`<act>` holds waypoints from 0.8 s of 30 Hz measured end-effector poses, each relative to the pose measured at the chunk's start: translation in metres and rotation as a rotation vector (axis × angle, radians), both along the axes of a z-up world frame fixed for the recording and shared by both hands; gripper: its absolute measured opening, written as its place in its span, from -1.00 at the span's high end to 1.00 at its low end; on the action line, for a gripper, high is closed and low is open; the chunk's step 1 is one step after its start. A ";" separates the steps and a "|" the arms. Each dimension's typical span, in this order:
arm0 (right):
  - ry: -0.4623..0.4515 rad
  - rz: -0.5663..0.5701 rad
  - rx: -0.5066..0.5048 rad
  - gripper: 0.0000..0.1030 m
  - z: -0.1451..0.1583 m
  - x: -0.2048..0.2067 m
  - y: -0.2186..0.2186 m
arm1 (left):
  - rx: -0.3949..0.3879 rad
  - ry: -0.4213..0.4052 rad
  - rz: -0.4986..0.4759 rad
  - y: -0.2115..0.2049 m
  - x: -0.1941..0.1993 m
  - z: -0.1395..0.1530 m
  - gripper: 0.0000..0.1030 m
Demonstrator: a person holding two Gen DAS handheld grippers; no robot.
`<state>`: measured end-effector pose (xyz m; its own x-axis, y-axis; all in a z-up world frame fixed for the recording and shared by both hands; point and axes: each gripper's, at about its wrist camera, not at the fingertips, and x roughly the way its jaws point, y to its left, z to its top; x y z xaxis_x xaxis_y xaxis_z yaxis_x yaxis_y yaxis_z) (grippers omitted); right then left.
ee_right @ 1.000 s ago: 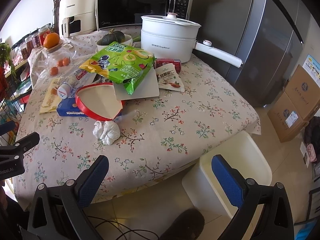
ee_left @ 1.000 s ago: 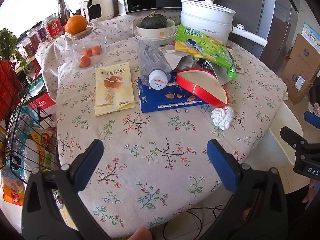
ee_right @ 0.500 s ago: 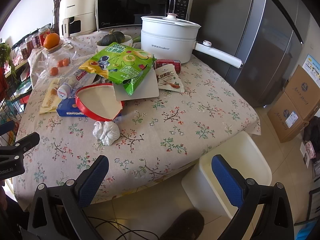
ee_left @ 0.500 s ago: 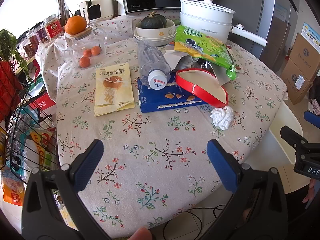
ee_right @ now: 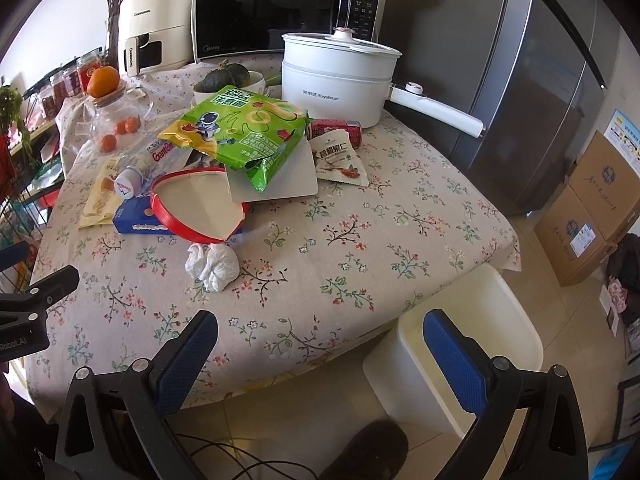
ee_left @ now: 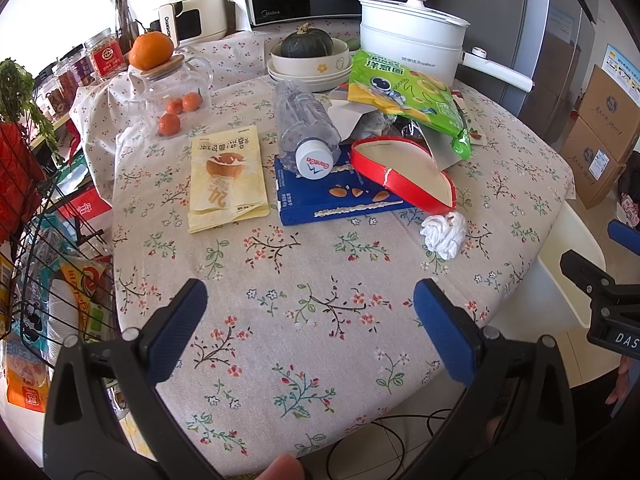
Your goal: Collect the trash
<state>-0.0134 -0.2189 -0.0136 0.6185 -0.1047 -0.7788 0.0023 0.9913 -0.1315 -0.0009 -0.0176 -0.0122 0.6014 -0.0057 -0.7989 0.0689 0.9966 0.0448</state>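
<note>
1. Left gripper (ee_left: 310, 314) hovers level over the near edge of the floral table (ee_left: 320, 344), blue pads spread wide with nothing between them.
2. Ahead of it lie a yellow wrapper (ee_left: 227, 178), a clear bottle (ee_left: 304, 130) resting on a blue box (ee_left: 340, 198), a red-rimmed lid (ee_left: 404, 174), then a crumpled tissue (ee_left: 443, 232).
3. Right gripper (ee_right: 320, 350) hangs past the table's edge, also spread and empty, above a white bin (ee_right: 464, 344) on the floor.
4. Farther back, a green chip bag (ee_right: 240, 136) tops the pile.
</note>
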 end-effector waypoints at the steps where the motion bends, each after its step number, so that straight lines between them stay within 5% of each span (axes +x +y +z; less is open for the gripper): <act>1: 0.000 0.000 0.000 -1.00 0.000 0.000 0.000 | 0.000 0.000 0.000 0.000 0.000 0.000 -0.99; 24: -0.027 -0.001 -0.014 -1.00 0.002 -0.003 0.001 | -0.012 0.001 -0.004 0.001 -0.001 0.002 -0.99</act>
<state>-0.0164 -0.2174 -0.0114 0.6390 -0.1165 -0.7603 0.0071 0.9893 -0.1456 -0.0018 -0.0165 -0.0104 0.6004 -0.0178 -0.7995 0.0728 0.9968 0.0324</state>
